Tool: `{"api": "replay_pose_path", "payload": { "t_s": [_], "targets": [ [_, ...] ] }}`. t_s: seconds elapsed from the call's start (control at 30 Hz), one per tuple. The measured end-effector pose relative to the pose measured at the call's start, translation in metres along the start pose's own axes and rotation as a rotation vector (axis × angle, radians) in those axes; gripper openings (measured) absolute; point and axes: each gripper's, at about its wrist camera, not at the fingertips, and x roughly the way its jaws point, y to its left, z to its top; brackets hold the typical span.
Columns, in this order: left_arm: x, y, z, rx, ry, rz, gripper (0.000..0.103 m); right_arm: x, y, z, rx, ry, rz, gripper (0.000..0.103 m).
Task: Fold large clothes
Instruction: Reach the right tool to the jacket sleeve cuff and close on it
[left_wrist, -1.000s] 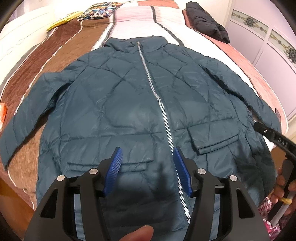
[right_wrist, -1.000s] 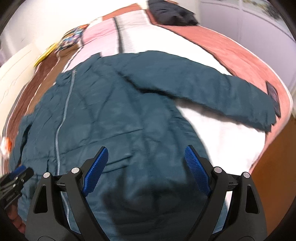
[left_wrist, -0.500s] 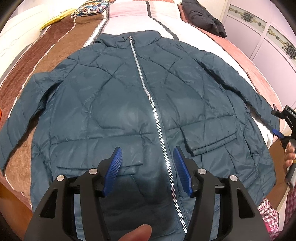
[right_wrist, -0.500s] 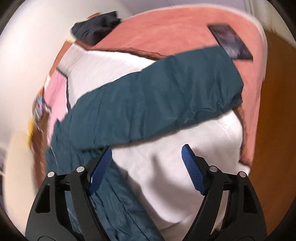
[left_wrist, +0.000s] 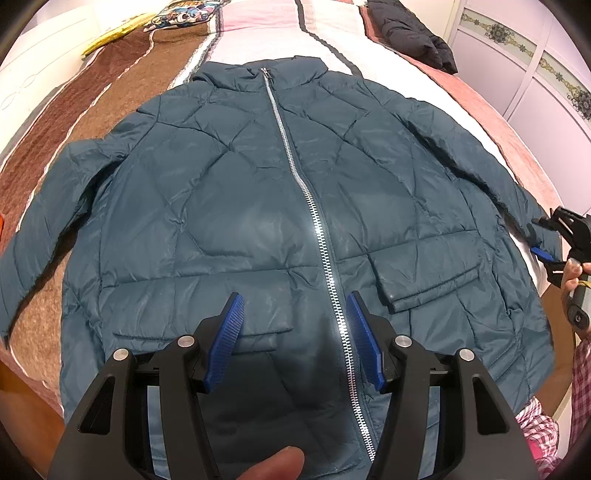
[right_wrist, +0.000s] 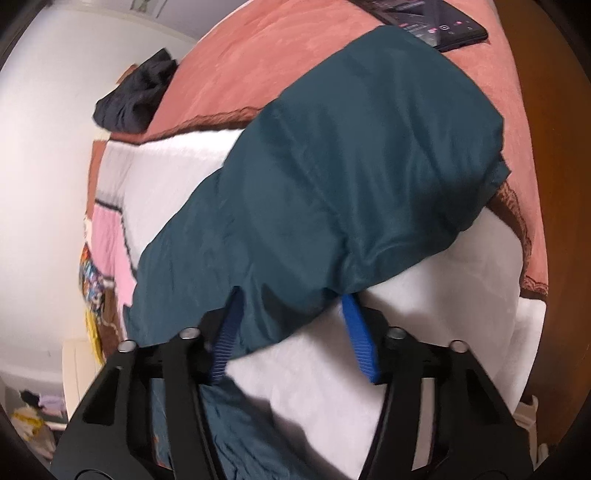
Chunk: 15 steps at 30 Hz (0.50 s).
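A dark teal quilted jacket (left_wrist: 240, 206) lies flat and face up on the bed, its silver zipper (left_wrist: 314, 229) closed. My left gripper (left_wrist: 295, 332) hovers open over the lower front near the hem, nothing between its blue pads. The jacket's right sleeve (right_wrist: 351, 166) stretches toward the bed edge. My right gripper (right_wrist: 291, 325) has its jaws closing on that sleeve near the cuff, and the fabric bunches between the pads. In the left wrist view the right gripper (left_wrist: 546, 240) shows at the sleeve end, held by a hand.
The bed has a striped blanket (left_wrist: 110, 122) in brown, white, pink and salmon. A black garment (left_wrist: 410, 33) lies at the far end. A phone (right_wrist: 436, 26) rests on the salmon part beyond the cuff. Wardrobe doors (left_wrist: 535, 74) stand to the right.
My right gripper swung from over the jacket body out to the right sleeve, rolled, and narrowed its jaws around the sleeve. The left gripper stayed over the hem.
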Motion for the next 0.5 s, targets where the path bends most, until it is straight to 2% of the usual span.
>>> {"api": "replay_pose_path", "payload": {
  "t_s": [0.03, 0.13, 0.33, 0.5],
  "targets": [
    [0.0, 0.001, 0.0, -0.002, 0.0, 0.0, 0.057, -0.002, 0.003, 0.0, -0.038, -0.02, -0.024, 0.029],
    [0.001, 0.004, 0.0, -0.015, -0.001, -0.006, 0.057, -0.011, 0.022, -0.005, -0.196, -0.088, -0.069, 0.014],
    [-0.001, 0.015, -0.001, -0.042, -0.011, -0.024, 0.057, -0.048, 0.09, -0.021, -0.535, -0.31, -0.12, 0.007],
    [-0.002, 0.034, -0.003, -0.104, -0.018, -0.037, 0.057, -0.063, 0.165, -0.049, -0.787, -0.403, -0.056, 0.006]
  ]
}}
